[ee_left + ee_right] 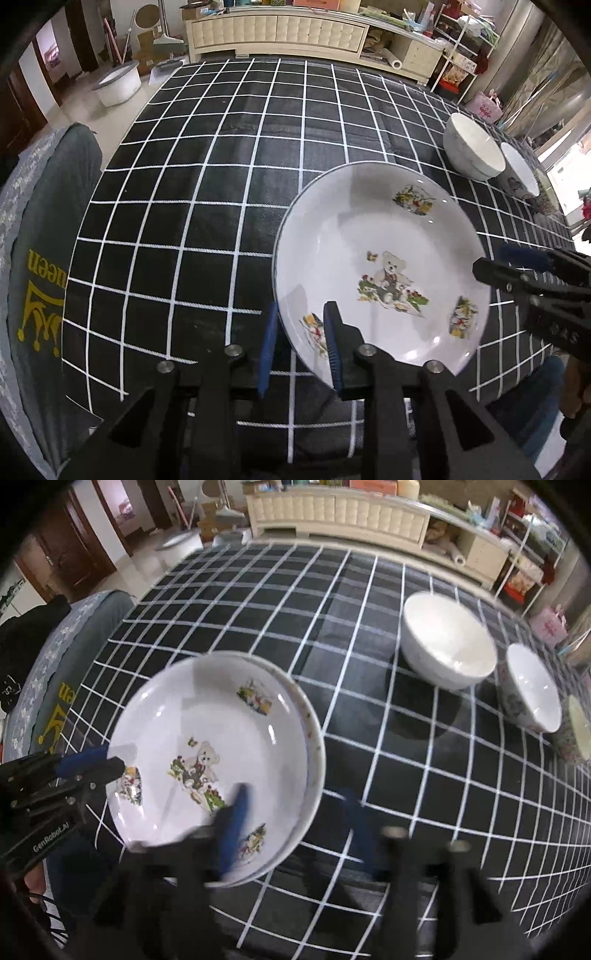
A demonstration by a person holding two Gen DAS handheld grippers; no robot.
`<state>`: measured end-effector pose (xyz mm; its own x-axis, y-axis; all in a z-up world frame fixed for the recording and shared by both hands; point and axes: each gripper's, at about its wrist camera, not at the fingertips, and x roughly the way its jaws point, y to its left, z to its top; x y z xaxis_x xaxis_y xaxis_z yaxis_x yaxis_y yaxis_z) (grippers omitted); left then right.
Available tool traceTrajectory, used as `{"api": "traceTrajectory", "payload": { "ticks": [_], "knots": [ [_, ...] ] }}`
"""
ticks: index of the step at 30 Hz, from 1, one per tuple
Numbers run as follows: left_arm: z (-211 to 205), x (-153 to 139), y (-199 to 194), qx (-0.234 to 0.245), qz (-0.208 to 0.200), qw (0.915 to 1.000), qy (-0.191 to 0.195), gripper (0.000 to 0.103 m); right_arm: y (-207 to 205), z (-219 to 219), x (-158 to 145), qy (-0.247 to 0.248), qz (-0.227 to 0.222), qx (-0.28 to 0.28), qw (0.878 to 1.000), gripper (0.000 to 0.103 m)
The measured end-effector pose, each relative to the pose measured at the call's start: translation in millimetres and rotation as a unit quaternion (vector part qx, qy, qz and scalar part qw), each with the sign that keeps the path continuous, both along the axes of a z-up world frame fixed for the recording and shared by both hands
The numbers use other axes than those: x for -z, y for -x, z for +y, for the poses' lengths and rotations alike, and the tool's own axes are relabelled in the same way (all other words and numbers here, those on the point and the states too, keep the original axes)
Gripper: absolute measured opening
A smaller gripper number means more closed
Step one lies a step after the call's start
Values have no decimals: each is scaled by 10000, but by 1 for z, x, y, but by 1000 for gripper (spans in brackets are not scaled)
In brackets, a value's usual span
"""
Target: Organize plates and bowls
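A white teddy-bear plate (384,258) (210,760) lies on top of a second plate (312,738) on the checked tablecloth. My left gripper (301,347) straddles the plate's near-left rim, one finger inside and one outside, jaws set wide. It also shows in the right wrist view (96,762). My right gripper (295,827) is open and blurred, its left finger over the plate's near rim, its right finger over the cloth. It shows at the plate's right edge in the left wrist view (491,264). A plain white bowl (472,151) (447,640) and a patterned bowl (519,170) (532,688) stand further right.
A third dish (578,727) sits at the far right edge. A chair with a grey cloth (44,266) stands left of the table. A white cabinet (277,29) and a basin (118,83) lie beyond the table (221,166).
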<state>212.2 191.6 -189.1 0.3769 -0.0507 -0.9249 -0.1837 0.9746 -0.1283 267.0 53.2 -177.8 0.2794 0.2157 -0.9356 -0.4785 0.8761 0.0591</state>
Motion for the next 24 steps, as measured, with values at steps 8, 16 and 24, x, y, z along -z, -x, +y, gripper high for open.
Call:
{"api": "traceTrajectory", "payload": {
  "ticks": [8, 16, 24],
  "knots": [
    [-22, -26, 4, 170, -279, 9993, 170, 38, 6, -22, -25, -145, -253, 88, 9995, 79],
    [-64, -56, -8, 571, -560, 9968, 81, 47, 7, -61, -42, -339, -352, 388, 9981, 85],
    [-105, -82, -40, 867, -847, 9926, 33, 58, -11, -97, -65, -335, -600, 619, 9957, 85]
  ]
}}
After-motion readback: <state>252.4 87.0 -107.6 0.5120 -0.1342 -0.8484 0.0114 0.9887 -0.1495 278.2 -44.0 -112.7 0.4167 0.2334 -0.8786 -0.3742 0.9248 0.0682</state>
